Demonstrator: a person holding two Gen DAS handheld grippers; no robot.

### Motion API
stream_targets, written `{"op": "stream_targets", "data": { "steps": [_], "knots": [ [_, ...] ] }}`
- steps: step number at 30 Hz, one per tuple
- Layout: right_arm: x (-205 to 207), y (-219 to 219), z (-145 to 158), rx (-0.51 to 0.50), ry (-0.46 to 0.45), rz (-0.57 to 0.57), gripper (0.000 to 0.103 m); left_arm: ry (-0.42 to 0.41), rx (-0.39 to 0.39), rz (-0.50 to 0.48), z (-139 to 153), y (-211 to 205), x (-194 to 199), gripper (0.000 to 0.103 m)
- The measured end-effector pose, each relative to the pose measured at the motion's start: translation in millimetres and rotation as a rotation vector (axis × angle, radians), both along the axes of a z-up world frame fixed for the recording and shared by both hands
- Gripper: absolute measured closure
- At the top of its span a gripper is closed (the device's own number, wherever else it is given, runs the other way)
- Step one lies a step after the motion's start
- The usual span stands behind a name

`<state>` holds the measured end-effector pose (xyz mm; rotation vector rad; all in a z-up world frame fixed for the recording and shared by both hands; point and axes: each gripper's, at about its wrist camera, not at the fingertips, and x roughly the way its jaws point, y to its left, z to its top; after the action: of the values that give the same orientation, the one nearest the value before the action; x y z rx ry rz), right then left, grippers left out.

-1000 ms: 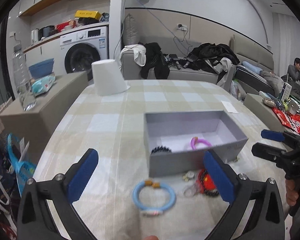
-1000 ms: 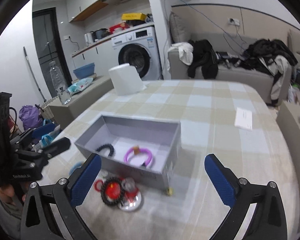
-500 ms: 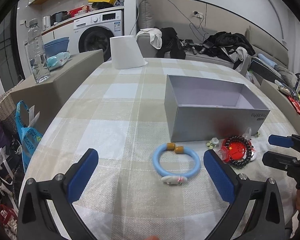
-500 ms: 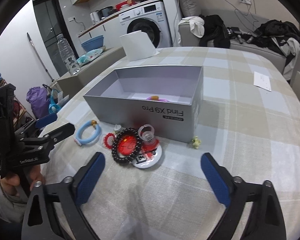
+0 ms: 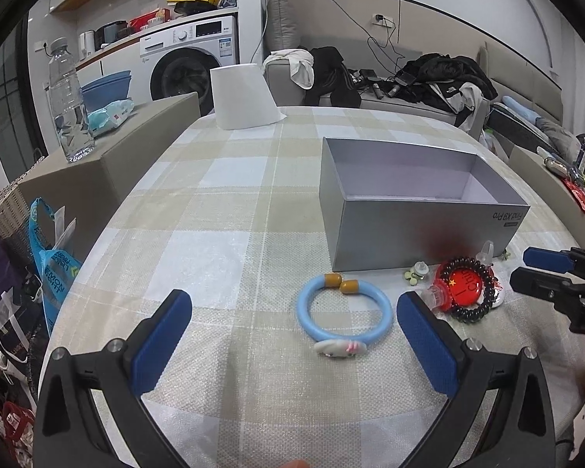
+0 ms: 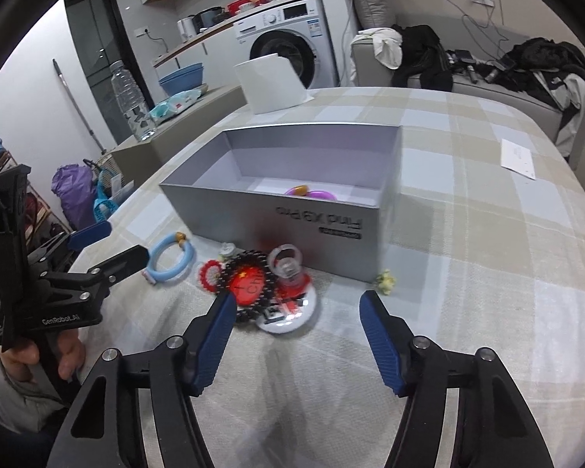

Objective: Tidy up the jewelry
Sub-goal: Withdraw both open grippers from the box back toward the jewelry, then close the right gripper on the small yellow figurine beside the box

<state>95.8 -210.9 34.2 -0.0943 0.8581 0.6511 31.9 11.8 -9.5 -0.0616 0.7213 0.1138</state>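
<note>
A light blue bracelet (image 5: 303, 314) with a white charm lies on the checked tablecloth between the wide-open fingers of my left gripper (image 5: 292, 312), near its right finger and untouched. My right gripper (image 6: 295, 304) hangs low over a pile in front of the grey box (image 6: 253, 214): a black bead bracelet (image 6: 249, 258) around a red badge (image 6: 247, 282), and a clear ring (image 6: 286, 259). Its jaws are closing around the pile, and the pads do not press on it. A purple bracelet (image 6: 323, 195) lies inside the box.
A white paper roll (image 5: 241, 97) stands at the table's far end. To the left, a water bottle (image 5: 68, 101) stands on a cardboard box (image 5: 97, 179). A small yellow flower piece (image 6: 386, 280) lies by the box corner, and a paper slip (image 6: 518, 158) lies far right.
Both grippers have sunk toward the table and come closer to the jewelry in front of the box. The right gripper's jaws have narrowed; the left gripper's jaws stay wide.
</note>
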Motion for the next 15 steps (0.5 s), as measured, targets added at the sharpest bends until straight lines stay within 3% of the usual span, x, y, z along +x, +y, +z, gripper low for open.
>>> {"op": "stream_targets", "data": {
  "steps": [4, 15],
  "knots": [
    [11.0, -8.6, -3.7, -0.057, -0.001, -0.065, 0.051, 0.011, -0.008, 0.0, -0.9, 1.0, 0.9, 0.001],
    [26.5, 0.6, -10.7, -0.169, -0.019, -0.073, 0.069, 0.019, -0.008, -0.004, -0.6, -0.3, 2.0, 0.001]
  ]
}}
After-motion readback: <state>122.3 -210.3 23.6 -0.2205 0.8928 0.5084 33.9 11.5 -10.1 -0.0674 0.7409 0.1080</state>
